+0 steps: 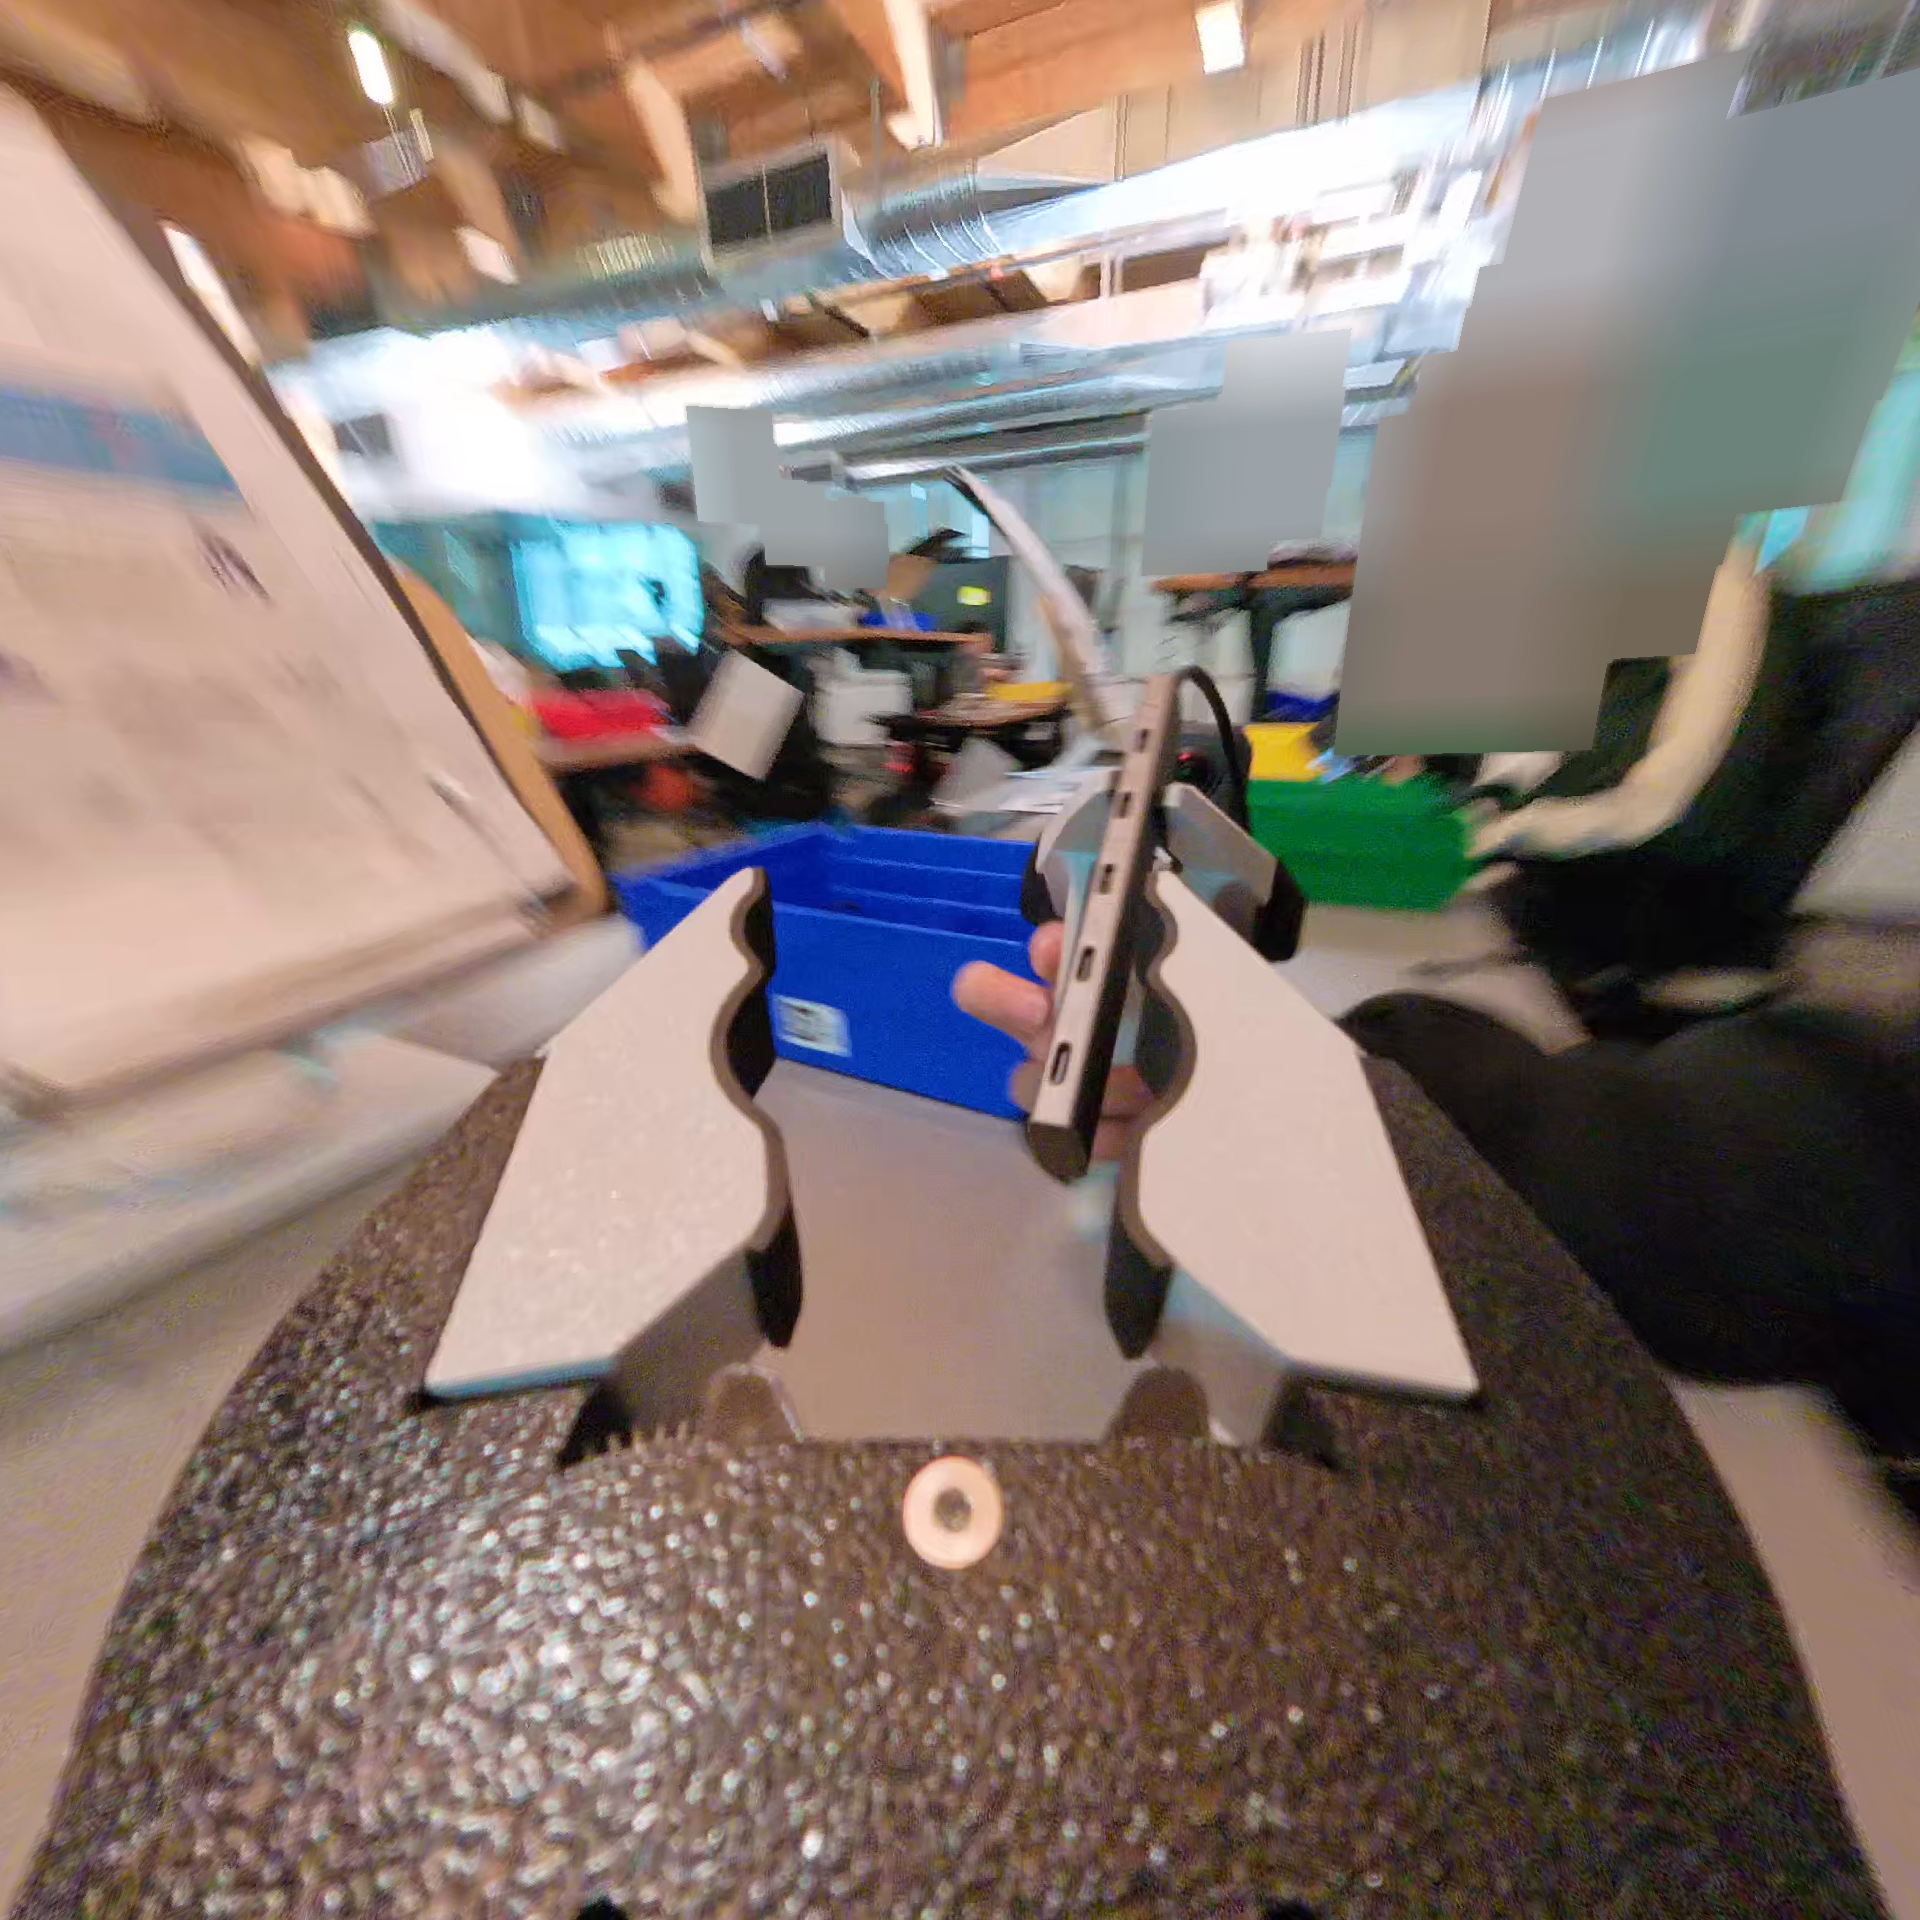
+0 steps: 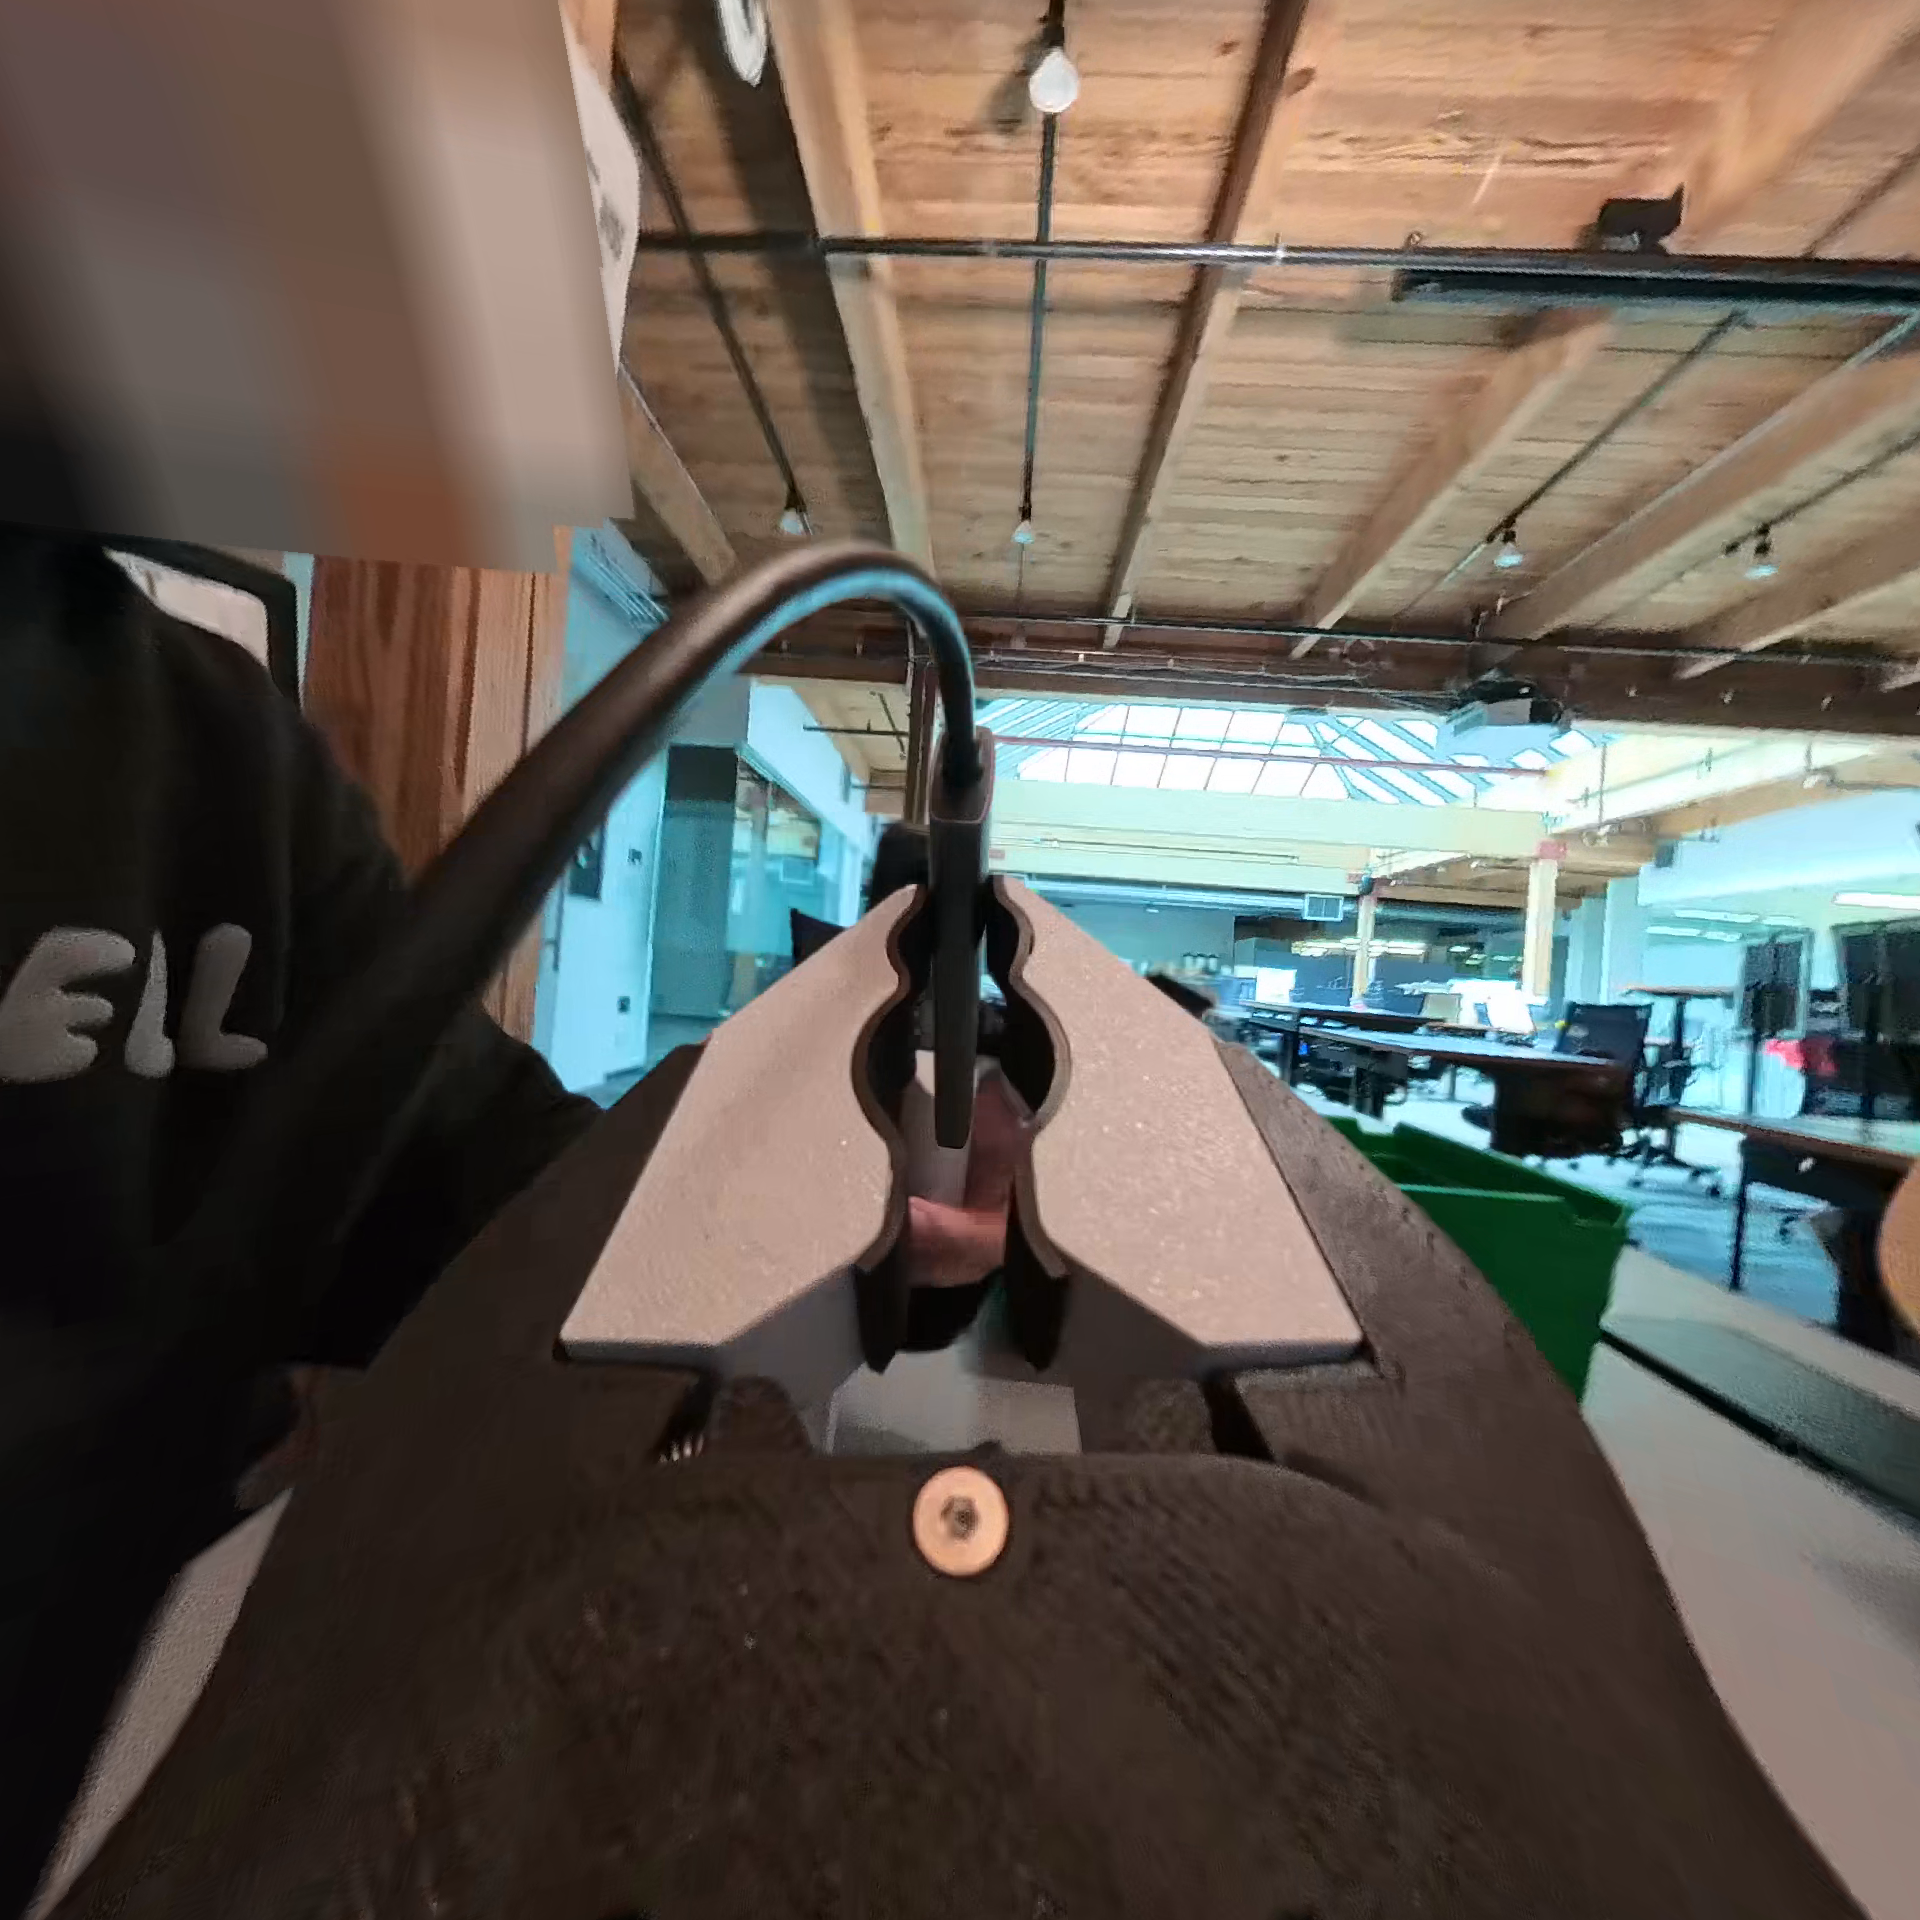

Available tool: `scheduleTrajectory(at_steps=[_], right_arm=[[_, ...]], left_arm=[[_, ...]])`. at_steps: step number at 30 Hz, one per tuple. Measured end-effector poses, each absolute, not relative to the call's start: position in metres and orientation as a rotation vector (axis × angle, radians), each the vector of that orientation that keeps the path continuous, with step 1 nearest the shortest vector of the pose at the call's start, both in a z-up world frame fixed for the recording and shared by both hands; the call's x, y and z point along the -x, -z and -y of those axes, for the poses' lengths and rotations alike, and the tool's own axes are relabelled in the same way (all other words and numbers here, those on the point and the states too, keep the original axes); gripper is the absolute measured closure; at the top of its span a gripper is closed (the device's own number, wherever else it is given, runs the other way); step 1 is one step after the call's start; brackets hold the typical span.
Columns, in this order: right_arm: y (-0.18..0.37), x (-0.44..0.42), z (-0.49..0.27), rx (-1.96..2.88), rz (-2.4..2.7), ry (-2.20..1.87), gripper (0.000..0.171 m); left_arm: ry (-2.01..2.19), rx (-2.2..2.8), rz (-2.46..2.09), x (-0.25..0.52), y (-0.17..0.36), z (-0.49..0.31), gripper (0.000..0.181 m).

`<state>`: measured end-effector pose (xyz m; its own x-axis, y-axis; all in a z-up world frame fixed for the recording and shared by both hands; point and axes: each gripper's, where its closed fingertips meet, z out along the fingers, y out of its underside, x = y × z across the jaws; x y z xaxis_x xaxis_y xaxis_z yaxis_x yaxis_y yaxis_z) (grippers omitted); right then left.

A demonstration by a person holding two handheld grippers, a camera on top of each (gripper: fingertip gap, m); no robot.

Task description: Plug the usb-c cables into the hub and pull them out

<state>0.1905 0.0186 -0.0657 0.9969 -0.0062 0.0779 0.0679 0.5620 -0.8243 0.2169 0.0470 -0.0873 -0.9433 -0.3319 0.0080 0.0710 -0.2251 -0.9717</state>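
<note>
In the left wrist view, at centre frame, the left gripper (image 1: 951, 997) stands with its fingers spread wide and nothing between them. Just right of centre, the hub (image 1: 1107, 925) hangs in the air, a slim dark bar tilted up and away with a row of empty ports facing the camera. The right gripper (image 1: 1164, 862) shows behind it, its grey fingers pinching the bar at mid-length, and a person's hand (image 1: 1013, 1003) lies just to the left of the bar. The hub's own black cable (image 1: 1226, 727) loops off its top end. A blue bin (image 1: 894, 935) sits behind, at centre; a green bin (image 1: 1351, 842) lies further right.

In the right wrist view, at centre, the right gripper (image 2: 956, 914) is closed on the hub (image 2: 956, 987), seen edge-on and upright between the tips. The cable (image 2: 644, 769) arcs from its top toward the left edge of the frame. Something pale sits below the hub, possibly the far gripper, but the view is too cramped to say.

No usb-c plug shows in either view, so I judge the plugging has yet to begin. The pinch is narrow and near the tips: a hard or skewed push from a plug could pivot the hub or slide it out. The stiff cable may also tug it sideways.
</note>
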Motion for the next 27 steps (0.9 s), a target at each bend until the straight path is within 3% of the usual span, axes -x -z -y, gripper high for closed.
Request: scheduleTrajectory(at_steps=[2, 6, 11, 22, 23, 25, 27], right_arm=[[0.059, -0.186, -0.016, 0.975, 0.098, 0.11, 0.163], [0.039, -0.17, -0.008, 1.011, 0.203, 0.312, 0.162], [0.05, -0.157, -0.02, 1.165, 0.32, 0.441, 0.162], [0.072, -0.162, -0.032, 1.285, 0.316, 0.425, 0.163], [0.077, -0.169, -0.031, 1.325, 0.296, 0.467, 0.159], [0.086, -0.195, -0.021, 1.411, 0.145, 0.545, 0.111], [0.108, -0.205, -0.013, 1.551, 0.04, 0.441, 0.076]], left_arm=[[2.555, 0.521, -1.931, -0.218, 0.096, -0.043, 0.099], [3.166, 0.606, -2.093, -0.188, 0.093, -0.035, 0.109], [3.424, 0.566, -2.267, -0.16, 0.095, -0.025, 0.111], [3.547, 0.622, -2.19, -0.166, 0.093, -0.03, 0.16], [3.439, 0.61, -2.192, -0.17, 0.096, -0.03, 0.16], [3.225, 0.48, -2.211, -0.175, 0.1, -0.034, 0.16], [3.086, 0.346, -2.146, -0.179, 0.094, -0.042, 0.16]])
